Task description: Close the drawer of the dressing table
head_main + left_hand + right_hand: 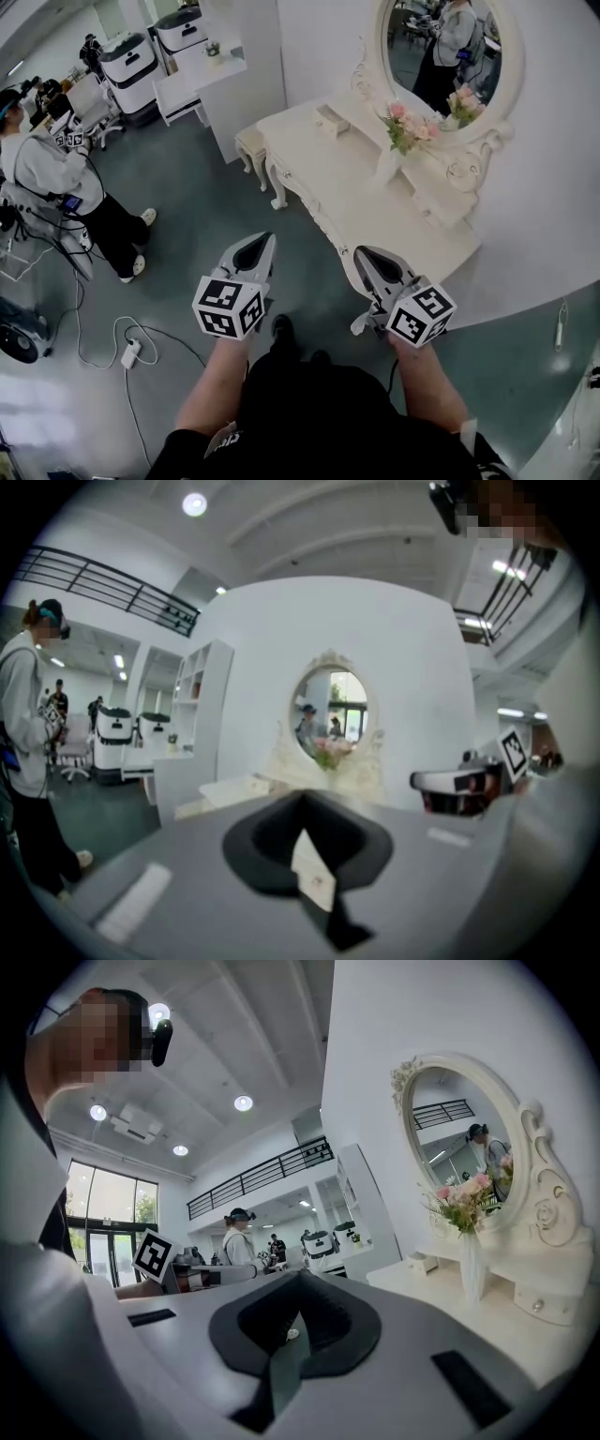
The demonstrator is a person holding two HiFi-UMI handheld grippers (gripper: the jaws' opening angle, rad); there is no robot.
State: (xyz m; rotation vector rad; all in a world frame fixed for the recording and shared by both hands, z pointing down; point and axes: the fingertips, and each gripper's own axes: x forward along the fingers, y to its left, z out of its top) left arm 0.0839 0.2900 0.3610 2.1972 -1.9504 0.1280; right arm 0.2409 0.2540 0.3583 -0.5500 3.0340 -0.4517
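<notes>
The white dressing table (347, 202) stands against the curved wall under an oval mirror (441, 47). A vase of pink flowers (398, 131) is on it. I cannot make out a pulled-out drawer along its front edge. Small knobbed drawers (553, 1302) sit under the mirror frame. My right gripper (363, 253) is shut and empty, its tip close to the table's near corner, which it partly hides. My left gripper (266, 238) is shut and empty too, over the floor to the left of the table. Both point level towards the table (234, 789).
A small white stool (251, 145) stands at the table's far end, with white cabinets (234, 84) beyond it. A person (56, 178) with grippers stands at the left. A cable and power strip (129, 353) lie on the grey floor near my feet.
</notes>
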